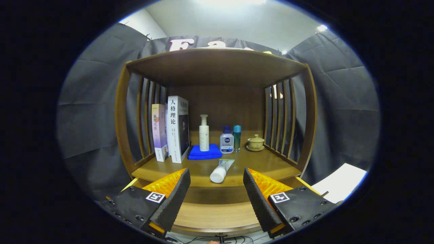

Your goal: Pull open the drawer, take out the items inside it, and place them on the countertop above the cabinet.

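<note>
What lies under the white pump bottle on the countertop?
A folded blue cloth lies under the white pump bottle. The cloth's middle is covered. The open gripper holds nothing.

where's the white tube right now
In the gripper view the white tube lies on its side near the countertop's front edge, just beyond the open gripper, in front of the blue cloth.

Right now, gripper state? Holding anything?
Gripper: open, fingers spread wide, holding nothing. The tube lies on the countertop just ahead, between the fingers, untouched.
</note>
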`<act>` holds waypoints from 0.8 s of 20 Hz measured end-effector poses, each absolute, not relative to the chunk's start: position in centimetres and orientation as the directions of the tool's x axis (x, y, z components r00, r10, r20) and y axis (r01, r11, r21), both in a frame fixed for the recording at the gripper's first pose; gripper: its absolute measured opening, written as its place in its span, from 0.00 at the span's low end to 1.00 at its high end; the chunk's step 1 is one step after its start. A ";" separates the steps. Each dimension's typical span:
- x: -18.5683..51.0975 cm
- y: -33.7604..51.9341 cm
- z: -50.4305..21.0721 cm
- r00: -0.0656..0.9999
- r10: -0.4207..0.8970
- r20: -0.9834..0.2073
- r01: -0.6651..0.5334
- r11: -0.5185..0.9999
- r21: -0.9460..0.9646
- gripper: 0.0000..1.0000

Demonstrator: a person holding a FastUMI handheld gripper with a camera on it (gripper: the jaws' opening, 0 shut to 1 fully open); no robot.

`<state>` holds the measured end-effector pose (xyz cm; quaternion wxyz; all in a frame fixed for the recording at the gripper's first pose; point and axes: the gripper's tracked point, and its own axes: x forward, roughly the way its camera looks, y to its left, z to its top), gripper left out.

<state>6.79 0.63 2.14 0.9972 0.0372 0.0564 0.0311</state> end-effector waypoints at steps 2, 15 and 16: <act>5.6 0.7 1.5 0.993 0.080 -0.091 -0.073 0.994 0.084 0.96; 0.3 0.5 -6.5 0.994 0.088 -0.070 -0.086 0.996 0.026 0.97; -0.2 0.6 -7.2 0.993 0.090 -0.074 -0.088 0.996 0.035 0.97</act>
